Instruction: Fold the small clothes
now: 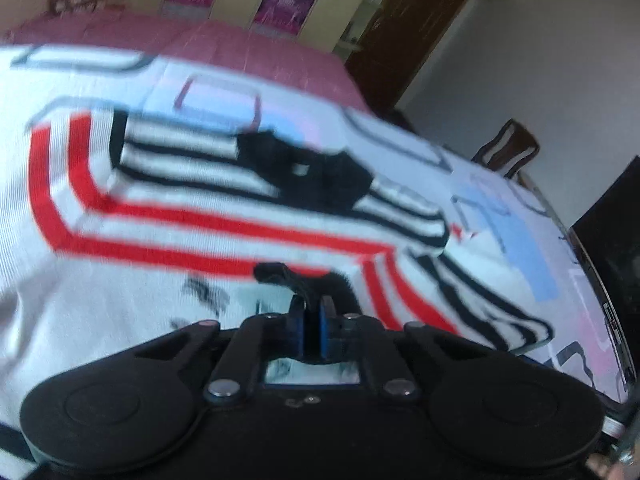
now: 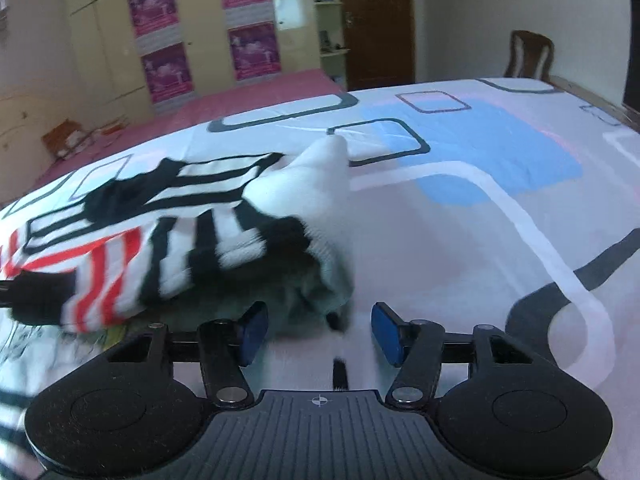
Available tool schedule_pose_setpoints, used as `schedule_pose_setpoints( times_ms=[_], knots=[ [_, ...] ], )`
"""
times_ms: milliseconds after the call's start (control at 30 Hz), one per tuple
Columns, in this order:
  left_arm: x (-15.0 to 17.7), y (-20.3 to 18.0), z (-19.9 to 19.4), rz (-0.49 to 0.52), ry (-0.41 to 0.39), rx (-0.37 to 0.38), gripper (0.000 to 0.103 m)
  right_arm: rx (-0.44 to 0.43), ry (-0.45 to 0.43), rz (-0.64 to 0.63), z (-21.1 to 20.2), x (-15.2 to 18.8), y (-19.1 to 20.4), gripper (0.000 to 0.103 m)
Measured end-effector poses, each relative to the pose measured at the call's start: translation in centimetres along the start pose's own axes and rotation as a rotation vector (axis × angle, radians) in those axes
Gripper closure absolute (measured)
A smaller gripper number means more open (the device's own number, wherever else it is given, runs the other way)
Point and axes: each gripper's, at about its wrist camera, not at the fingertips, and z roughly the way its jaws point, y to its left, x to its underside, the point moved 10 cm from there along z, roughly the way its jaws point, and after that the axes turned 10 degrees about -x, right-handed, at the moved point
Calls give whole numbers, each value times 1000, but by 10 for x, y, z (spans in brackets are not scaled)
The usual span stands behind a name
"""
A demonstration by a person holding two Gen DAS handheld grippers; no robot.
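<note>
A small white top with red and black stripes [image 1: 208,216] lies on the patterned bedsheet [image 1: 520,240]. My left gripper [image 1: 313,308] is shut on a black edge of the top [image 1: 280,274], close over the white front. In the right wrist view the top [image 2: 192,232] is bunched and partly folded over itself at the left and centre. My right gripper [image 2: 316,330] is open, its blue pads [image 2: 386,332] apart just in front of the top's near edge, holding nothing. Both views are motion-blurred.
The sheet [image 2: 480,208] has blue patches and dark rounded outlines, with a pink bedcover [image 2: 248,100] beyond. A wooden chair [image 2: 528,56] stands at the far right, a dark door [image 2: 380,20] and a wardrobe with pink posters [image 2: 160,40] behind.
</note>
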Motion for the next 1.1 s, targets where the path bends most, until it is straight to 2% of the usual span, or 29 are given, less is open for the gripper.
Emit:
schedule_pose_setpoints(
  times_ms=[33, 67, 167, 267, 333, 433, 600, 733, 767, 833, 900, 933, 967, 1100],
  knots=[
    [-7, -1, -7, 2, -21, 9, 96, -2, 4, 5, 4, -2, -1, 54],
    [-14, -1, -10, 0, -41, 14, 96, -16, 13, 17, 7, -2, 0, 78],
    [-36, 10, -31, -24, -121, -6, 96, -9, 18, 30, 6, -4, -2, 80],
    [-50, 38, -44, -45, -173, -63, 97, -22, -1, -1, -3, -7, 5, 80],
    [-49, 57, -43, -46, -162, -105, 97, -28, -14, -28, -7, -8, 13, 80],
    [-35, 77, -32, -48, -128, -158, 97, -53, -19, -50, -9, -7, 24, 87],
    [-8, 89, -3, -23, -49, -209, 97, 0, 34, -53, 0, 9, 13, 88],
    [0, 94, 4, 12, -30, -238, 96, -8, 54, -44, -8, 15, 3, 87],
    [1, 94, 4, 21, -26, -250, 92, -17, 56, -36, -12, 14, 2, 87],
    [-4, 93, -7, 48, -59, -293, 78, -37, 49, -2, -24, 11, -1, 86],
    [-9, 93, -22, 64, -115, -314, 69, -49, 14, 15, -37, 3, -3, 72],
    [-12, 92, -30, 67, -139, -318, 66, -47, -9, 12, -43, -2, -4, 56],
    [-16, 90, -35, 70, -157, -317, 62, -46, -28, 8, -46, -8, -5, 48],
    [-23, 69, -40, 97, -174, -260, 60, -72, -34, 20, -30, -32, -7, 48]
  ],
)
